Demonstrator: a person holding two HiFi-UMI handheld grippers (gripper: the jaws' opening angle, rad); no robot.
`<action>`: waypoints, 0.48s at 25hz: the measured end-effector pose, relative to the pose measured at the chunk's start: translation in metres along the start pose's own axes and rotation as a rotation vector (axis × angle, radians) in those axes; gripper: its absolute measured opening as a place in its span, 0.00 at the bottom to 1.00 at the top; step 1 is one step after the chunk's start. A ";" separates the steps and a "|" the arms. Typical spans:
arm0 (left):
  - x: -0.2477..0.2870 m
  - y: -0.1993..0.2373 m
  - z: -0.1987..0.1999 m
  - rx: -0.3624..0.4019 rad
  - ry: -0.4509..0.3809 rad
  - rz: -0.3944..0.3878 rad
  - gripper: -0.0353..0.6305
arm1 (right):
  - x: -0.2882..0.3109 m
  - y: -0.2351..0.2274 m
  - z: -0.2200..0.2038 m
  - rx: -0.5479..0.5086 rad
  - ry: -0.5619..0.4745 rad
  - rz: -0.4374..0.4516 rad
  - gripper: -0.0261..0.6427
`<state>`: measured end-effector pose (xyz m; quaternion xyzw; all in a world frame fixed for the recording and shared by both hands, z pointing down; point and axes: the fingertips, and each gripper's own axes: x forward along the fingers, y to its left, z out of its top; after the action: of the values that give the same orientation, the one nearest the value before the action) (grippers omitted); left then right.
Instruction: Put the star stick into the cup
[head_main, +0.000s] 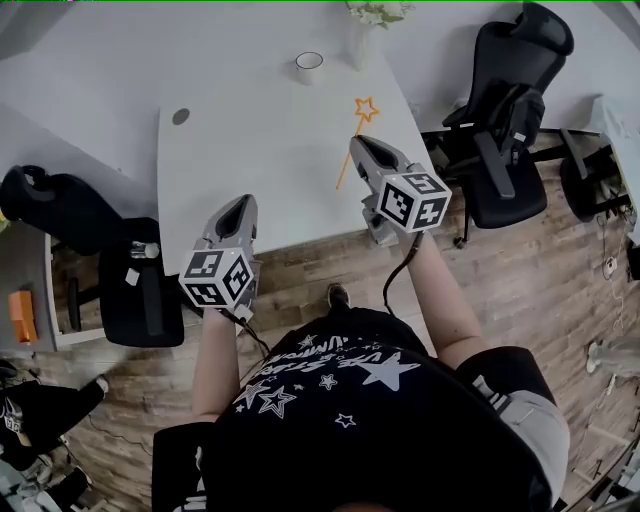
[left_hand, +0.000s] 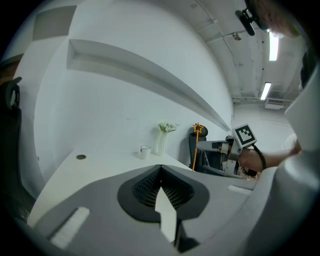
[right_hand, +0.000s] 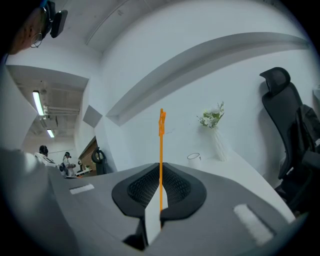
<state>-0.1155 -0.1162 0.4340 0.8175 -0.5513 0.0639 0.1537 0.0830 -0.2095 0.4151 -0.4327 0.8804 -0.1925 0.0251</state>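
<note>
The right claw (right_hand: 160, 197) pinches the stick (right_hand: 161, 150), star end up. The left claw (left_hand: 160, 175) is pressed together, empty; the cup (head_main: 309, 65) stands far across the bench (head_main: 250, 150).

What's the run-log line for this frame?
right claw: shut on star stick, held upright | left claw: shut, empty | cup: on table, stick not yet in

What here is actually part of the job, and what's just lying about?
Part of the job: star stick, held in the right gripper; cup.
Lying about: vase of flowers; office chair; left gripper, shut and empty.
</note>
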 end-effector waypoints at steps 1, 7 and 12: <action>0.006 0.001 0.003 0.001 -0.002 0.007 0.06 | 0.006 -0.004 0.004 -0.002 0.000 0.009 0.09; 0.034 0.005 0.020 -0.002 -0.022 0.054 0.06 | 0.033 -0.021 0.021 -0.014 0.007 0.067 0.09; 0.037 -0.001 0.025 0.011 -0.022 0.052 0.06 | 0.038 -0.024 0.025 -0.015 0.007 0.080 0.09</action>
<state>-0.1019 -0.1567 0.4203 0.8044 -0.5737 0.0621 0.1414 0.0832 -0.2603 0.4051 -0.3964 0.8986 -0.1864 0.0263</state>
